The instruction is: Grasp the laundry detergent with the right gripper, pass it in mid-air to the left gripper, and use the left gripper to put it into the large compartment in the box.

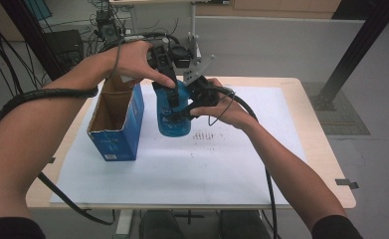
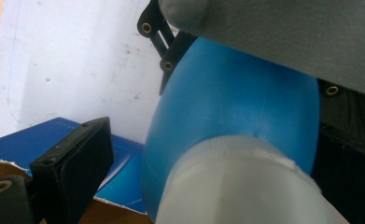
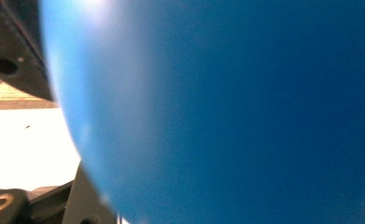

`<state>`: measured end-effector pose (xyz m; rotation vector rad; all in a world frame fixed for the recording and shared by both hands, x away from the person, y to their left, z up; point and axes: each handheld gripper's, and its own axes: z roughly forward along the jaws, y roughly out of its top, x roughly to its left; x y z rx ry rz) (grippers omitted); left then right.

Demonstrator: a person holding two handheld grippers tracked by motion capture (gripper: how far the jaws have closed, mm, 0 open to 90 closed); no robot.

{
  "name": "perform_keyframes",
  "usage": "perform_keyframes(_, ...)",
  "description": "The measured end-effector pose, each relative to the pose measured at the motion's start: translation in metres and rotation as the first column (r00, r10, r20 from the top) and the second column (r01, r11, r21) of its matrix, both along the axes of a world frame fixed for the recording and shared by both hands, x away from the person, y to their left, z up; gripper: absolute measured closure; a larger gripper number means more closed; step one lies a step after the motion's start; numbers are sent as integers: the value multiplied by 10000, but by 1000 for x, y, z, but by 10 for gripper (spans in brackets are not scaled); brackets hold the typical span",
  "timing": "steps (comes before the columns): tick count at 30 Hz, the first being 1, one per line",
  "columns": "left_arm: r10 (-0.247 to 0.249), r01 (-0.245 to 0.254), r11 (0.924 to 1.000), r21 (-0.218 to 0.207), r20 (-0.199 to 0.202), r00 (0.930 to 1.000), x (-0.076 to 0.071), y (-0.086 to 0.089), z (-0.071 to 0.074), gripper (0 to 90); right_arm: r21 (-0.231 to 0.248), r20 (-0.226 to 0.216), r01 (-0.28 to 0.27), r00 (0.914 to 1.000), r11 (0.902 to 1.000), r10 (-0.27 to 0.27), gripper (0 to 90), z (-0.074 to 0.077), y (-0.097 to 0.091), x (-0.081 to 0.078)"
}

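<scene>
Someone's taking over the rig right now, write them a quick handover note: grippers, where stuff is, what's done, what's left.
Right hand-held gripper: shut on the blue bottle, holding it by the body beside the open blue box.
Left hand-held gripper: at the bottle's white cap; whether it is clamped cannot be told.
Done: bottle is out of the box, held above the white sheet.
Left: probably working the cap, then setting the bottle down.
</scene>
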<state>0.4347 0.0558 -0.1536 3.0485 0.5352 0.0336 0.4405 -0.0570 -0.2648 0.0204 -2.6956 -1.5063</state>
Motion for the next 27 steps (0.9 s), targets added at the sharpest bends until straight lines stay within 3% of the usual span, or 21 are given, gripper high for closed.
perform_keyframes(18,-208,207,9998,73,58,9998,0,-2,1,77,101,85,-137,9999,9999,137,434,1,-1,0)
perform_keyframes(27,-305,304,9995,-125,-11,9995,-1,-3,0,247,-5,93,-67,9999,10000,67,434,1,-2,-1)
